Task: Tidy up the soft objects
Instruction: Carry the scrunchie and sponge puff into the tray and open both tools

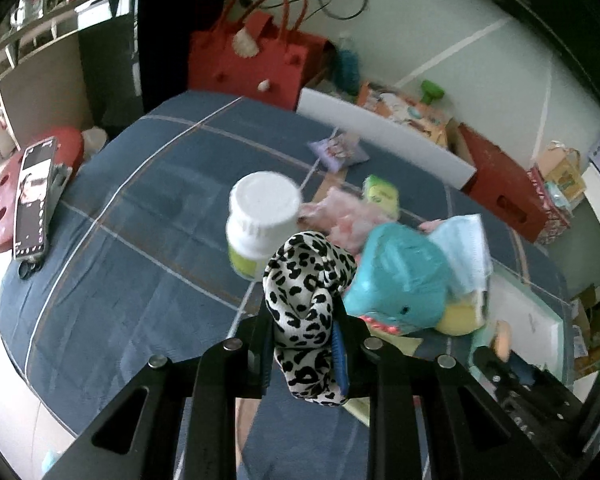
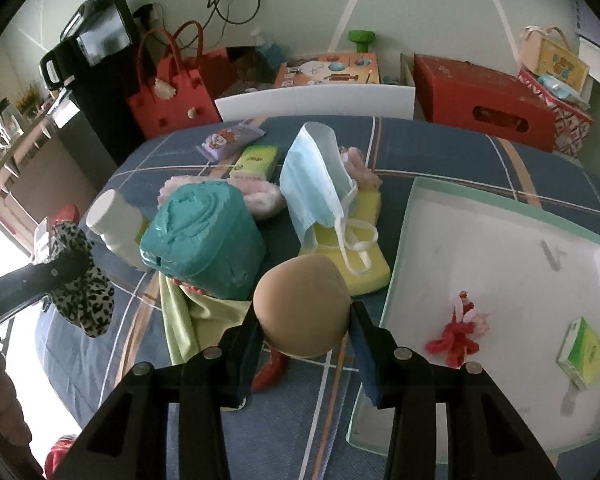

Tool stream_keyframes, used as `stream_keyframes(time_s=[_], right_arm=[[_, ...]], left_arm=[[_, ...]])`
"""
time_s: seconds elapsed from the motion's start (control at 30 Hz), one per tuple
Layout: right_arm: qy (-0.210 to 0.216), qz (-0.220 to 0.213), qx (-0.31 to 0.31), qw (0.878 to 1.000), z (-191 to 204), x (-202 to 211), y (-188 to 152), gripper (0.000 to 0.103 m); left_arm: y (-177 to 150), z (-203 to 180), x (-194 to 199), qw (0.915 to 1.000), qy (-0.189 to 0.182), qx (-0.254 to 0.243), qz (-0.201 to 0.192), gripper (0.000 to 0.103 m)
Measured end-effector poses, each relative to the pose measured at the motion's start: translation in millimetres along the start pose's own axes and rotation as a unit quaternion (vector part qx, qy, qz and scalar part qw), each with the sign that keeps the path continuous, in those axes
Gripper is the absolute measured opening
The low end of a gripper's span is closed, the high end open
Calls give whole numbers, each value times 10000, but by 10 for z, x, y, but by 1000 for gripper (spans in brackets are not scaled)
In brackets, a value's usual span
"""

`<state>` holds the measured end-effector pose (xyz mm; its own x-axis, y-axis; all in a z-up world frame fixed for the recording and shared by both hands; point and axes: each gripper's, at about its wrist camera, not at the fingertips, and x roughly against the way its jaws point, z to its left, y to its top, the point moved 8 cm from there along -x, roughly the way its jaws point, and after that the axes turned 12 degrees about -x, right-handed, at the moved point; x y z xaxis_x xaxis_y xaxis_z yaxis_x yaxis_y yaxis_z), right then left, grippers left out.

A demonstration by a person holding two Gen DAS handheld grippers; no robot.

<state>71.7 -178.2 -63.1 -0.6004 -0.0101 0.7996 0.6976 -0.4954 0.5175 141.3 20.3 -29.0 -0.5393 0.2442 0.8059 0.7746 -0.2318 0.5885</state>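
Jaws, left wrist view: left gripper (image 1: 306, 354) pinches a leopard-print cloth (image 1: 306, 300); the cloth bulges above the pads and hangs below them, lifted clear of the table (image 1: 140, 216).
Table cover, left wrist view: blue plaid cloth.
Beyond the held cloth: white-capped bottle (image 1: 260, 216) upright, just behind the cloth; teal container (image 1: 396, 280) to its right, with a blue face mask (image 1: 466, 248) against its far side.
Further back: pink fluffy item (image 1: 348, 212), green packet (image 1: 380, 190) and a purple packet (image 1: 338, 150), all blurred.
Left edge: phone (image 1: 34, 200) lying on a red stool (image 1: 4, 196).
Jaws, right wrist view: right gripper (image 2: 302, 326) grips a tan round sponge (image 2: 302, 304) between its pads, held above the table (image 2: 460, 156).
Tray: white tray with pale green rim (image 2: 412, 216) on the table to the right; inside lie a red hair tie (image 2: 454, 340) and a small green packet (image 2: 582, 354), well apart from the sponge.
Middle of table: teal container (image 2: 204, 236) on a light green cloth (image 2: 188, 320); blue face mask (image 2: 320, 188) leaning over a yellow sponge (image 2: 352, 256).
Left side: left gripper (image 2: 66, 268) seen from the side, leopard-print cloth (image 2: 88, 304) draped from it.
Background: red handbag (image 2: 172, 96) and red box (image 2: 488, 100) by the wall.
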Motion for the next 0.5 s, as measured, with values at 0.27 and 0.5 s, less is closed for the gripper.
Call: stream_keyframes(time_s=[0.27,0.5], right_arm=[[-184,-233,-164,9994,-175,142,104,45],[-683,-444,-712,9941,-724,260,235,45]], left_arm=[[129,-452,110,9979,-271,-476,-342,25],[114,-1187,32,9890,-816,-1169,-390,25]])
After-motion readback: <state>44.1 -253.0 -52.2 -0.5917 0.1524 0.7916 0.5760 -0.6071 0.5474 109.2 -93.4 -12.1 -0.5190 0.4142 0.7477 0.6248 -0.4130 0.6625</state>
